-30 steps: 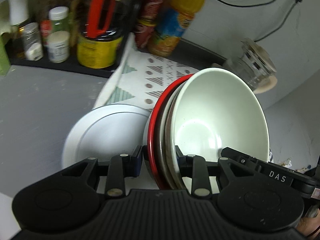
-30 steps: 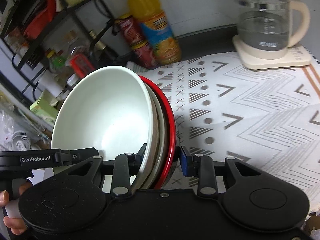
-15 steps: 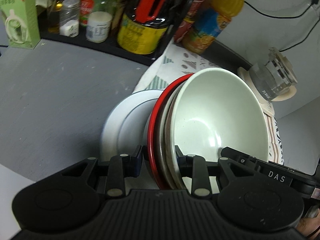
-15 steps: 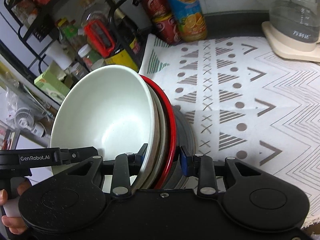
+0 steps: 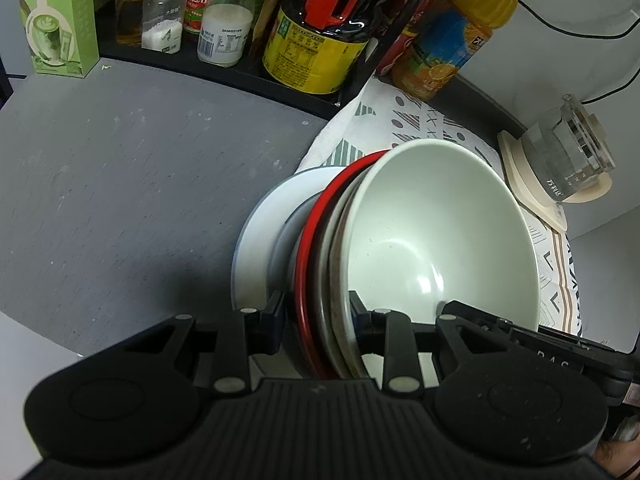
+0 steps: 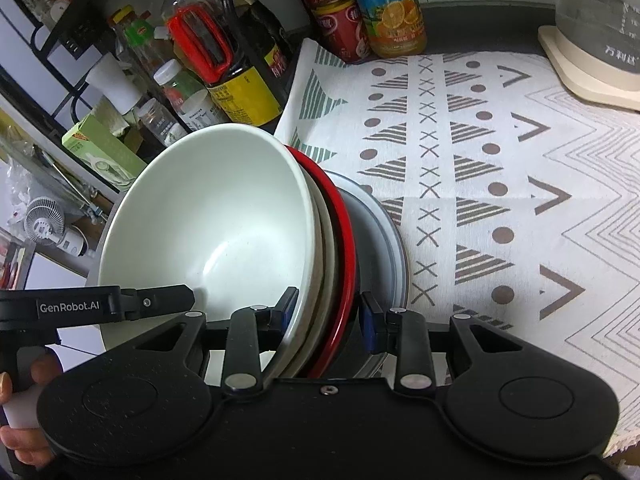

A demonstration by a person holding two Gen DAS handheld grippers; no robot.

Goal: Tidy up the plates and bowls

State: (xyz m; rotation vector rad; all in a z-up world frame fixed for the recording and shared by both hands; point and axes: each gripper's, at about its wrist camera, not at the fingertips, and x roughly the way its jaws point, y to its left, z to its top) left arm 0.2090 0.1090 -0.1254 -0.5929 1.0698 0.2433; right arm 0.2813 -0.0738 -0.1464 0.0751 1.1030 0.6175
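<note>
Left gripper (image 5: pixel 317 314) and right gripper (image 6: pixel 325 310) each clamp opposite rims of a nested bowl stack (image 5: pixel 436 240), white bowl innermost and red outermost, held above a white plate (image 5: pixel 260 236) on the grey tabletop (image 5: pixel 120 184).

"GenRobot.AI" on left tongs' handle (image 6: pixel 68 306), "抹茶拿铁" on green carton (image 5: pixel 60 20), "万利达" on glass kettle (image 5: pixel 568 160)

Stack of nested bowls (image 5: pixel 400 256) moved left, now over the round white plate (image 5: pixel 260 240) at patterned mat's (image 6: pixel 480 160) edge.
</note>
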